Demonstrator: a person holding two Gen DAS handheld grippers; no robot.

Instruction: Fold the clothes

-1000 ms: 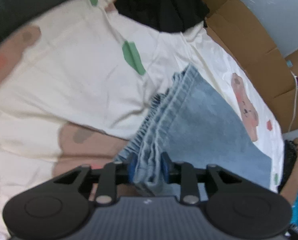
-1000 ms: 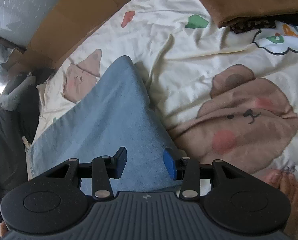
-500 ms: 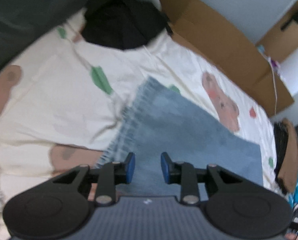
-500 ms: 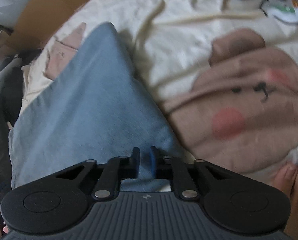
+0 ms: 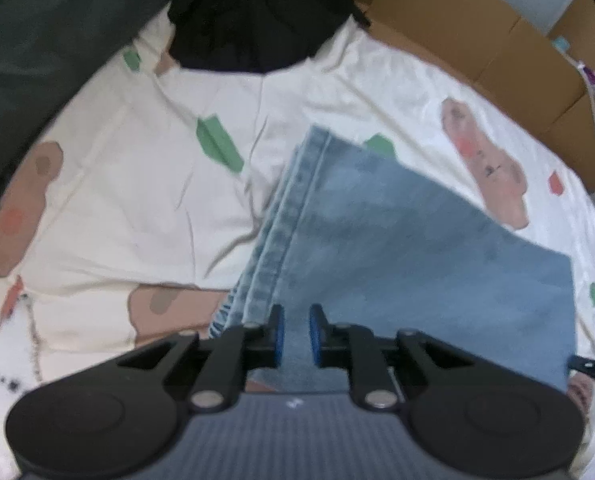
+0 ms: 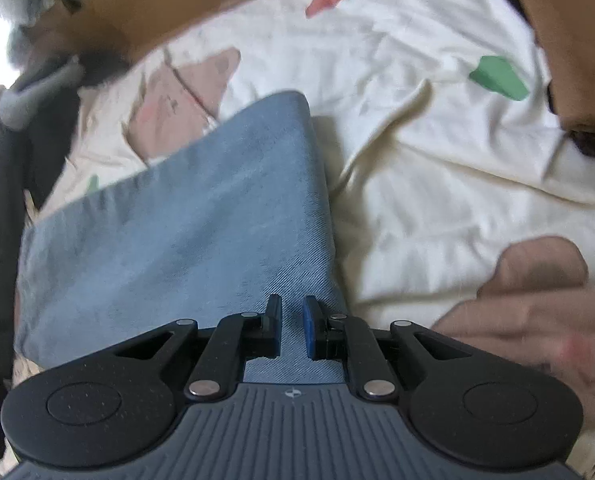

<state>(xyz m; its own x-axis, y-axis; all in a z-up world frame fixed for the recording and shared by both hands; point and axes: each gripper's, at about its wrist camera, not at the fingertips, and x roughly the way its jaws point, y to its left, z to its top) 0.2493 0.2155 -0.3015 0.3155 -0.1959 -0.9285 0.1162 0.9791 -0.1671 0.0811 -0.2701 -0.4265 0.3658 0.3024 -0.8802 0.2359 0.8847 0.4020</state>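
Left wrist view: jeans (image 5: 397,248) lie folded flat on the bed (image 5: 137,200), near its cardboard-lined far edge. Left gripper (image 5: 296,332) and right gripper (image 6: 291,328) hover over the near edge, jaws slightly parted, grasping nothing, probably positioned for another fold.
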